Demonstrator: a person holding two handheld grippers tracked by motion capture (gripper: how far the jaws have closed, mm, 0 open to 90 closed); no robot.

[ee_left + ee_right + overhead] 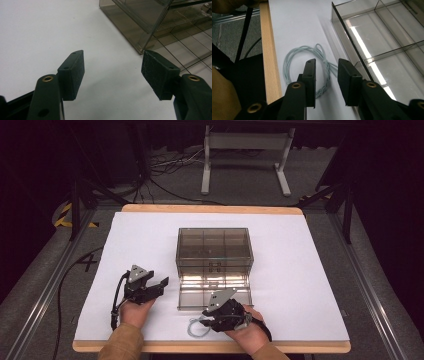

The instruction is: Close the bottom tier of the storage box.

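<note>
Right gripper (325, 75), jaws part-open and apparently empty, hovers over the coiled pale cord (304, 62) at lower centre beside the smoked-acrylic drawer organiser (214, 251); next, descend and close, while left gripper (112, 72) waits open.

Tan sleeves; each black tool (161, 284) (206, 316) carries a grey three-cornered plate, brass-ringed screw holes, rough dark pads (154, 72) and a black cable

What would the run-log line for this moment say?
left gripper: open, empty, beside drawer box | right gripper: open, above cord coil, not gripping | drawer: pulled out
</note>
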